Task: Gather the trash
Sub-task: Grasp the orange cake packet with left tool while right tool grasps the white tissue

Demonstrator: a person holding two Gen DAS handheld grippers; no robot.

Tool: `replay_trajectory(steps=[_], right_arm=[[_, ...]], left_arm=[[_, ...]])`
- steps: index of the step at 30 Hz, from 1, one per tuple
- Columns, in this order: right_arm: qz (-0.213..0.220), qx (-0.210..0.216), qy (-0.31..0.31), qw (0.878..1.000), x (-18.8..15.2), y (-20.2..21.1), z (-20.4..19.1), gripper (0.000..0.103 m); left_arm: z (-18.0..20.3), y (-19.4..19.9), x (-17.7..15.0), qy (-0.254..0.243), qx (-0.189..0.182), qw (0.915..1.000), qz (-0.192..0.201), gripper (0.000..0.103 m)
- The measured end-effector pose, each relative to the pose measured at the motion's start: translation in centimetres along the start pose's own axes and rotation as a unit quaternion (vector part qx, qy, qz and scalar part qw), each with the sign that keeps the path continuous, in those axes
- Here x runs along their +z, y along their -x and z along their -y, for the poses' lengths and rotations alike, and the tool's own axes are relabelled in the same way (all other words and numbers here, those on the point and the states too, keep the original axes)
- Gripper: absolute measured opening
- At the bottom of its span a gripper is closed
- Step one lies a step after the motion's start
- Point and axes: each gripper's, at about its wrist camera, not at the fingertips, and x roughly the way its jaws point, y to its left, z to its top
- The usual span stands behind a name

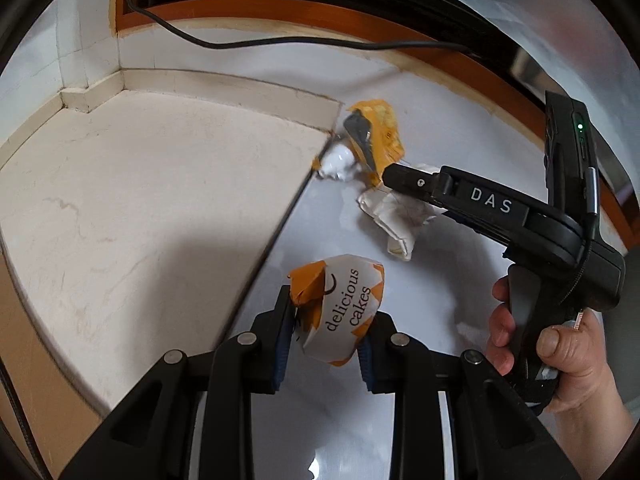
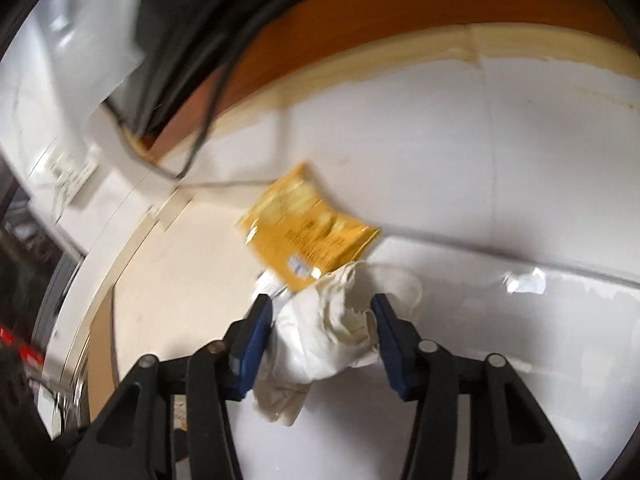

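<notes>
White glossy surface [image 1: 332, 420]: bare stretches were seen beneath and right of the left gripper [image 1: 326, 322]. Cream marble ledge [image 1: 140, 208]: broad open room was offered at the left. Far side was blocked by the tiled wall [image 2: 420, 152], with a black cable [image 1: 256, 42] draped across it. Middle ground was taken up by the cake wrapper [image 1: 344, 308], crumpled white paper [image 2: 324, 336] and yellow packet [image 2: 308, 224].
</notes>
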Motion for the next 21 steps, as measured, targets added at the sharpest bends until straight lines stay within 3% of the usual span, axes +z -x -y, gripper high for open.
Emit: replay_trajectory(steps=[10, 21], right_arm=[[-0.017, 0.025, 0.008, 1.0, -4.6, 5.3, -1.5, 0.043], [0.0, 0.041, 0.026, 0.999, -12.0, 15.3, -6.2, 0.042]], left_arm=[[0.4, 4.6, -4.2, -0.004, -0.036, 0.9993, -0.005, 0.026], [-0.7, 12.5, -11.2, -0.011, -0.055, 0.9984, 0.005, 0.026]])
